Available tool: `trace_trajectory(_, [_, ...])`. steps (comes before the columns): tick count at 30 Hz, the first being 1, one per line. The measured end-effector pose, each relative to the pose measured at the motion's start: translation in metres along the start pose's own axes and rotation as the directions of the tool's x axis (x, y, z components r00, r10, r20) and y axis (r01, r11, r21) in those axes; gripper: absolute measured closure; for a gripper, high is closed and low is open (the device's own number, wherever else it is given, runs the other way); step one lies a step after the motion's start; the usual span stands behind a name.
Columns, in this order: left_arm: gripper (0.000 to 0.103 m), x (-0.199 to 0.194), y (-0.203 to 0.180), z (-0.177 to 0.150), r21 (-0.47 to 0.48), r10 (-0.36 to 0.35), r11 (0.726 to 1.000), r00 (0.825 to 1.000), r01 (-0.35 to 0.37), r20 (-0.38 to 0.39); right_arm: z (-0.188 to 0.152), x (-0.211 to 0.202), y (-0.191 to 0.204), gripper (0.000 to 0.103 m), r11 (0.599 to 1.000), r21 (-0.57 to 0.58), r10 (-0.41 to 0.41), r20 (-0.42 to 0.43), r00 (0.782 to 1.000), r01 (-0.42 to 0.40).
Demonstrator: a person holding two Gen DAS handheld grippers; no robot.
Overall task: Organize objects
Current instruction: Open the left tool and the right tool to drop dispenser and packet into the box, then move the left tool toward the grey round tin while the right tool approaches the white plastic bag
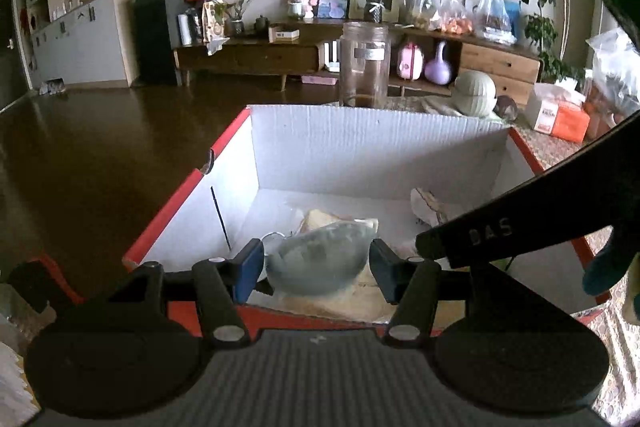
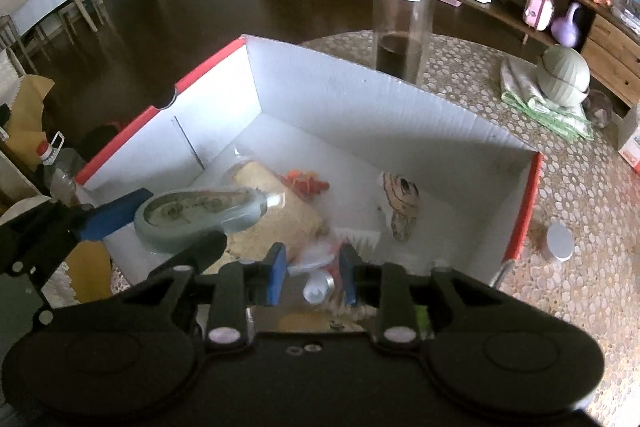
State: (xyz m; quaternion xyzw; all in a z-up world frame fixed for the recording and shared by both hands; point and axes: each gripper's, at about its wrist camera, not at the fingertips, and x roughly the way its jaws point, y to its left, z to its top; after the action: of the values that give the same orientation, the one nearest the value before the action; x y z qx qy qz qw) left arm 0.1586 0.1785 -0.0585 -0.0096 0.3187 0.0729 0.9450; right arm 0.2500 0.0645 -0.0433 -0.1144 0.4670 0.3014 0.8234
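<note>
A red-rimmed white cardboard box stands open on the table. My left gripper is shut on a flat grey-green flask-shaped bottle held over the box's near left part. My right gripper is shut on a small crinkly packet with a silver-capped tube, low over the box's near edge. Inside the box lie a tan bag, a red item and a patterned pouch.
A tall glass jar stands behind the box. A green ribbed lidded pot on a folded cloth is at the back right. A white lid lies right of the box. An orange tissue pack is far right.
</note>
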Motion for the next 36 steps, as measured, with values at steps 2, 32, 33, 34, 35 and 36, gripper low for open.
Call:
trace_trajectory(2, [0.04, 0.001, -0.001, 0.0, 0.01, -0.002, 1.0, 1.0, 0.002, -0.007, -0.002, -0.005, -0.002, 0.072, 1.0, 0.005, -0.001, 0.008, 1.0, 0.001])
trace_trajectory(32, [0.021, -0.037, -0.022, 0.018, -0.048, -0.029, 0.999, 0.996, 0.025, -0.081, -0.052, -0.105, -0.051, 0.039, 0.994, 0.053, 0.084, 0.183, 0.98, -0.095])
trace_trajectory(33, [0.021, -0.041, -0.026, 0.019, -0.042, -0.029, 0.999, 0.996, 0.026, -0.081, -0.055, -0.11, -0.053, 0.039, 0.994, 0.051, 0.086, 0.191, 0.978, -0.097])
trace_trajectory(34, [0.021, -0.044, -0.031, 0.02, -0.034, -0.03, 0.999, 0.996, 0.028, -0.08, -0.058, -0.115, -0.055, 0.039, 0.994, 0.051, 0.088, 0.2, 0.976, -0.1])
trace_trajectory(35, [0.021, -0.048, -0.036, 0.021, -0.026, -0.032, 0.999, 0.996, 0.03, -0.078, -0.061, -0.12, -0.057, 0.039, 0.993, 0.051, 0.089, 0.208, 0.974, -0.102])
trace_trajectory(36, [0.021, -0.052, -0.041, 0.021, -0.018, -0.033, 0.999, 0.997, 0.032, -0.075, -0.064, -0.125, -0.059, 0.039, 0.993, 0.053, 0.092, 0.217, 0.972, -0.106])
